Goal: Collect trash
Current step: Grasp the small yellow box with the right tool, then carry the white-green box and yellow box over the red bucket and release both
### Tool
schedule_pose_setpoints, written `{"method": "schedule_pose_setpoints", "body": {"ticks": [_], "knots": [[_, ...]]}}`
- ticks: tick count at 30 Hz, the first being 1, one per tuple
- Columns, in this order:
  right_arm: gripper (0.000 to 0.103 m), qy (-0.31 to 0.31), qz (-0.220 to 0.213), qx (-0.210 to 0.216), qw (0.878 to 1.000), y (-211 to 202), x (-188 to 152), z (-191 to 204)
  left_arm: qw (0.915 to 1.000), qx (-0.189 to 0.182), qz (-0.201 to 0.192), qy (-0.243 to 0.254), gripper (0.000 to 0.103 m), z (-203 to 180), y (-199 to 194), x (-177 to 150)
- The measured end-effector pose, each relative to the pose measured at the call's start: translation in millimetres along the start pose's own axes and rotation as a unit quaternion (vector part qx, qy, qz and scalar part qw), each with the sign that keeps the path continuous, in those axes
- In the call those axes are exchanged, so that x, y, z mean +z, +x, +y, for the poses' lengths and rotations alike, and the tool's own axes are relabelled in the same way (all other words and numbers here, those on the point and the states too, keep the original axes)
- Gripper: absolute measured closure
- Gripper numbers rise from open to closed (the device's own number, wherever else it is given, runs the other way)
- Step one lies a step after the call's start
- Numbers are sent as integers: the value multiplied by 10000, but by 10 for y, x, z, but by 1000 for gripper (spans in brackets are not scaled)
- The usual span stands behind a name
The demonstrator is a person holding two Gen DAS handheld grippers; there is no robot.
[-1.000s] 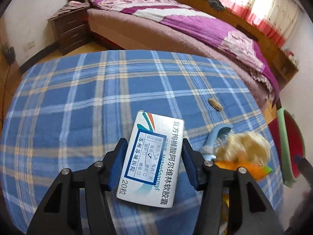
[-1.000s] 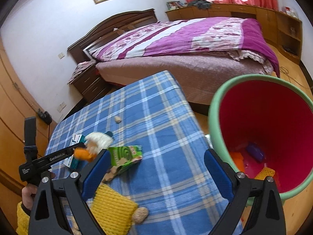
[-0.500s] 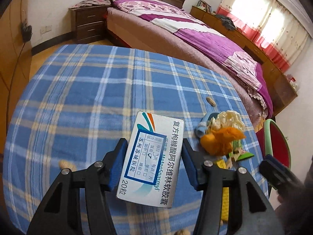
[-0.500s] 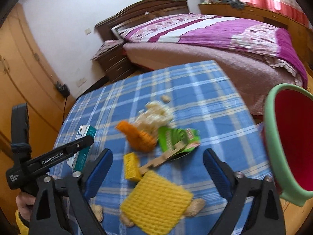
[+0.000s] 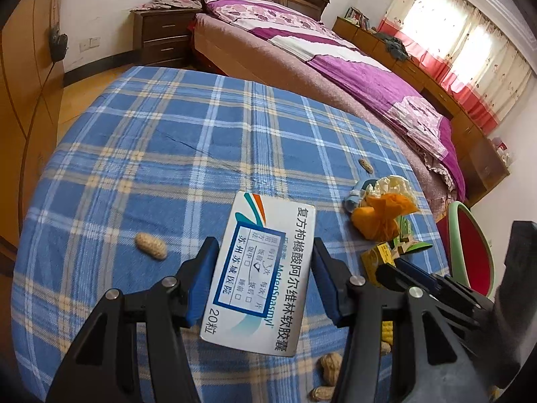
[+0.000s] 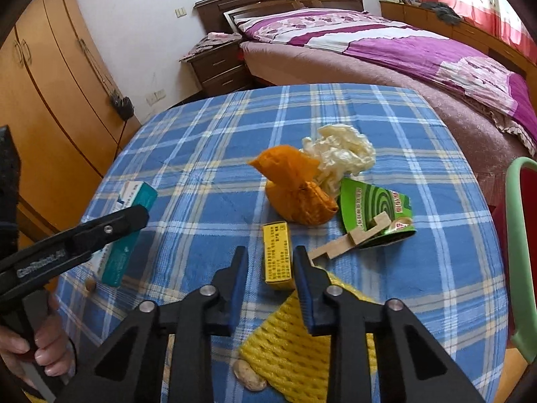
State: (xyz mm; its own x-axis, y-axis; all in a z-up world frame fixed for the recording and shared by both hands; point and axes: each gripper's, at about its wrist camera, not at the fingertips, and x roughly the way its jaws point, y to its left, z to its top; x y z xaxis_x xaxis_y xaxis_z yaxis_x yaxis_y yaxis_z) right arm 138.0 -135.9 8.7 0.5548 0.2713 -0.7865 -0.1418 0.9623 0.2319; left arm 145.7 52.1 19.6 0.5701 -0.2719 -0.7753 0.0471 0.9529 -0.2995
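While the left gripper (image 5: 263,277) clamps the pill box (image 5: 261,275) clear of the tabletop (image 5: 167,154), the right gripper (image 6: 270,265) straddles the yellow box (image 6: 277,255), jaws narrowed but seemingly not yet pinching.

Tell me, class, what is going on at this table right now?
A person is clearing trash from a table with a blue plaid cloth, holding a claw in each hand. The left claw is shut on a white medicine box, held above the cloth. The right claw has its fingers on either side of a small yellow box on the table; whether they press it is unclear. An orange bag, a green wrapper and peanuts remain, with a red bin beside the table.
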Motion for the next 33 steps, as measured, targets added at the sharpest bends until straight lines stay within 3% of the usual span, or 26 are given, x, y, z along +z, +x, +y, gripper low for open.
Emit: {"method": "schedule_pose_setpoints", "body": {"ticks": [4, 33], "knots": [[85, 76, 41, -6, 10000, 54, -6, -34, 10000, 0, -7, -12, 47, 10, -34, -30], [85, 880, -1161, 139, 9892, -1099, -312, -320, 9983, -286, -331, 388, 47, -391, -508, -221]]}}
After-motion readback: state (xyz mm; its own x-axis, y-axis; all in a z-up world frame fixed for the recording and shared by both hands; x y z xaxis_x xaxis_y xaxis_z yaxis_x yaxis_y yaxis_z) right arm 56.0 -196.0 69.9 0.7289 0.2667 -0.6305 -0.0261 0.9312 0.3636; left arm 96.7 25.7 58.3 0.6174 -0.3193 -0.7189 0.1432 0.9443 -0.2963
